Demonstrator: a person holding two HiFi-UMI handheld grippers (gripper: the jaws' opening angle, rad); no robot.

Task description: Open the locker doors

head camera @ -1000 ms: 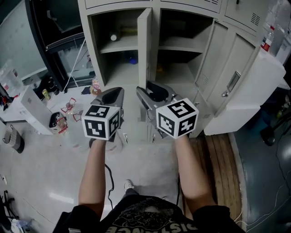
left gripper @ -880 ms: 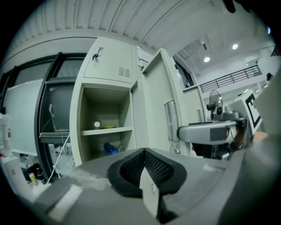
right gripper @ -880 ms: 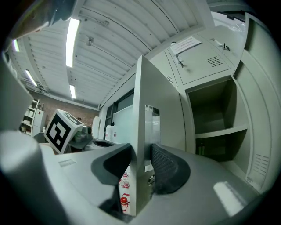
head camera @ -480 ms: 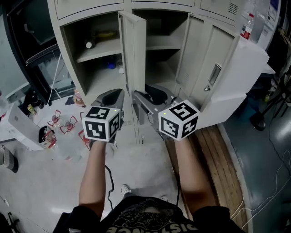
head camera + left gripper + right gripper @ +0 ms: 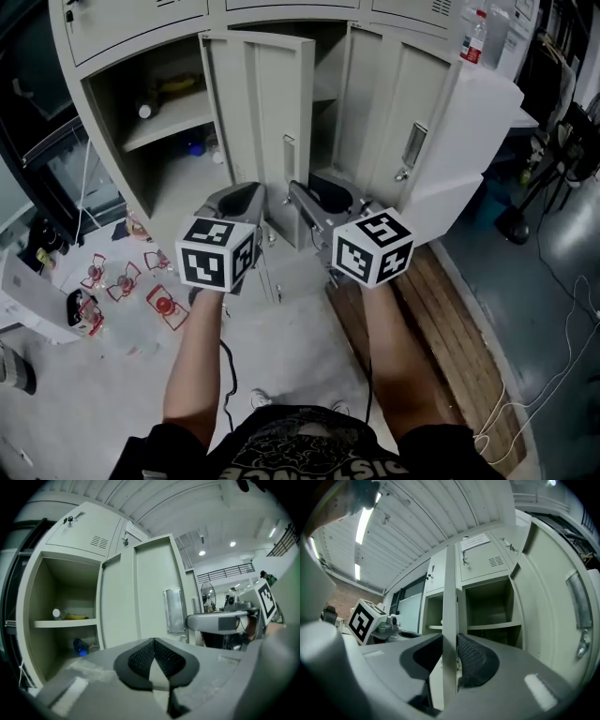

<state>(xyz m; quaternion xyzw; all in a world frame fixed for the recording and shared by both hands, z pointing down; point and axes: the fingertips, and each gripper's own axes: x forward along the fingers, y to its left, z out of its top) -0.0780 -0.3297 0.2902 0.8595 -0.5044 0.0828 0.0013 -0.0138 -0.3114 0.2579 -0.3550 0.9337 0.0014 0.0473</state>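
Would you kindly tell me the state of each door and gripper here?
Middle locker door: open, edge gripped.
Right locker door: open.
Upper locker doors: closed.
Right gripper: jaws have just been closing, shut on middle locker door.
Left gripper: shut, empty.

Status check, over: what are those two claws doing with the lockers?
Left gripper shut, empty. Right gripper: jaws just closing on edge of beige metal locker door, partly open. Right-hand beige door already wide open.

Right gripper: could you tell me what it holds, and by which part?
The right gripper holds the locker door by its free edge; its jaws have just been closing.
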